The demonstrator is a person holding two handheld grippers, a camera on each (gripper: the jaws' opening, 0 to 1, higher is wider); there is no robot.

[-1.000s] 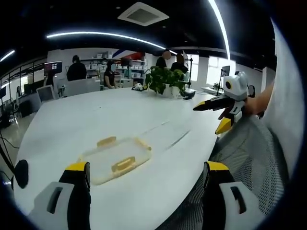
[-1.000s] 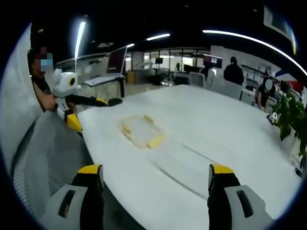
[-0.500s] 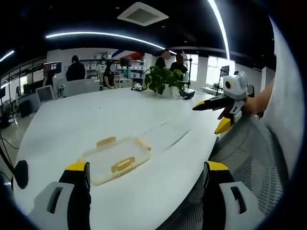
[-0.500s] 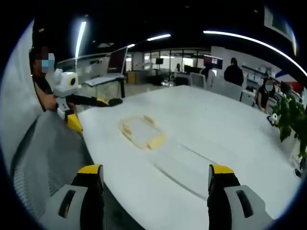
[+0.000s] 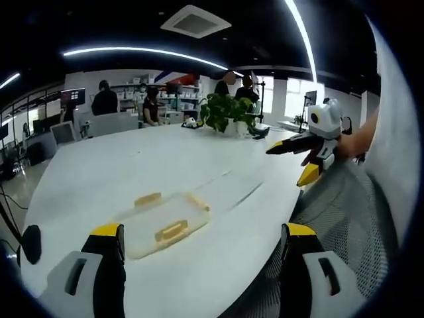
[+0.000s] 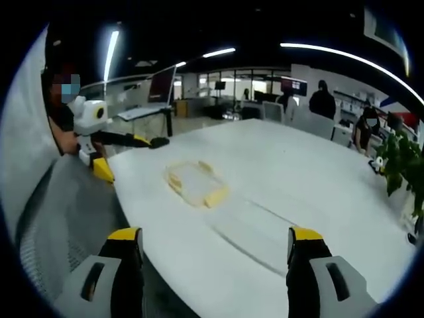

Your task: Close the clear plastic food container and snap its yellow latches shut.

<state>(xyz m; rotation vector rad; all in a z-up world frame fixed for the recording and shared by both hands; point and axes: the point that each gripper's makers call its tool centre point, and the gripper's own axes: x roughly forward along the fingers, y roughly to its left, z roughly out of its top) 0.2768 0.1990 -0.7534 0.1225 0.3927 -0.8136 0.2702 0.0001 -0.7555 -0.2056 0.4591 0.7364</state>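
The clear rectangular plastic food container with yellow latches lies ahead-left of the wide-open left hand-held gripper — nearer it than the wide-open right hand-held gripper.

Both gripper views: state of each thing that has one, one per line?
clear plastic food container: flat on the white table, touched by neither gripper; whether lid is seated cannot be told.
yellow latches: whether snapped cannot be told.
left gripper: open, holding nothing.
right gripper: open, holding nothing.
potted plant: upright on the table's far side.
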